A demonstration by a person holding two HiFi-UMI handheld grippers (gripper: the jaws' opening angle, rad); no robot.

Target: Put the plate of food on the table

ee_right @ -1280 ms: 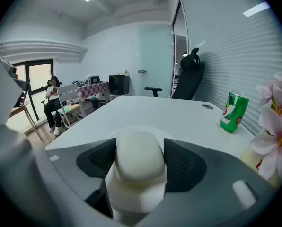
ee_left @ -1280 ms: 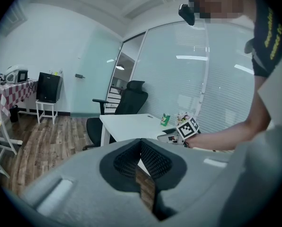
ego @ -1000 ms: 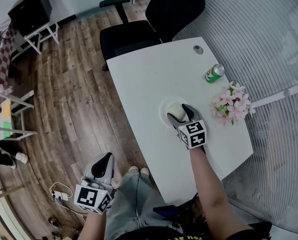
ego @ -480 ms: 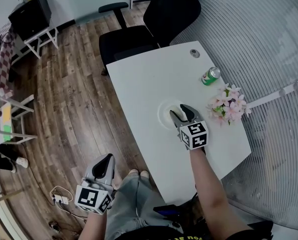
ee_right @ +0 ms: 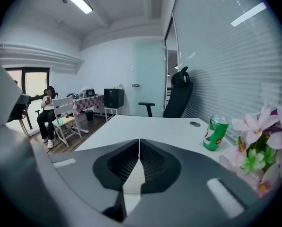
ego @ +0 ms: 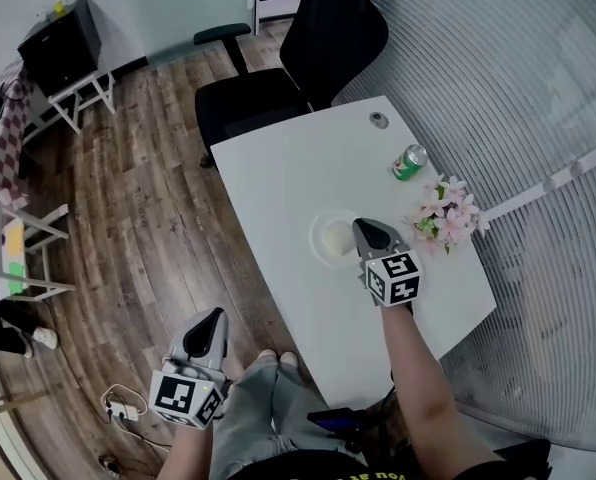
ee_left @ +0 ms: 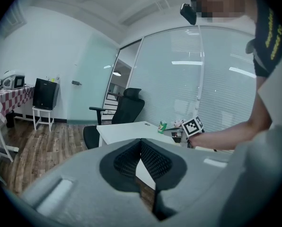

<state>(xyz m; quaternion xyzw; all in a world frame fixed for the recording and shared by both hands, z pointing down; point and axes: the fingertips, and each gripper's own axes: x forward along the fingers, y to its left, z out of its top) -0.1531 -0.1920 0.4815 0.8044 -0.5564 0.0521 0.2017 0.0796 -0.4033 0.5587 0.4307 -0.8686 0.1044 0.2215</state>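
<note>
A white plate (ego: 321, 230) with a pale piece of food (ego: 338, 238) on it rests flat on the white table (ego: 288, 158), near the middle. My right gripper (ego: 363, 227) hovers at the plate's right rim, jaws shut tip to tip (ee_right: 139, 140) with nothing seen pressed between them. Through the gap under the tips only white surface shows. My left gripper (ego: 216, 314) hangs low off the table's near-left side, over the wooden floor by the person's leg, also shut and empty (ee_left: 141, 141).
A green can (ego: 409, 162) (ee_right: 215, 133) and a bunch of pink flowers (ego: 445, 216) (ee_right: 259, 150) stand right of the plate near the table's edge. A black office chair (ego: 298, 58) sits at the far end. A seated person (ee_right: 47, 109) is across the room.
My right gripper's jaws went from wide open over the plate to shut, drawing back to the plate's right rim. The plate stays on the table. The left gripper has not moved.
</note>
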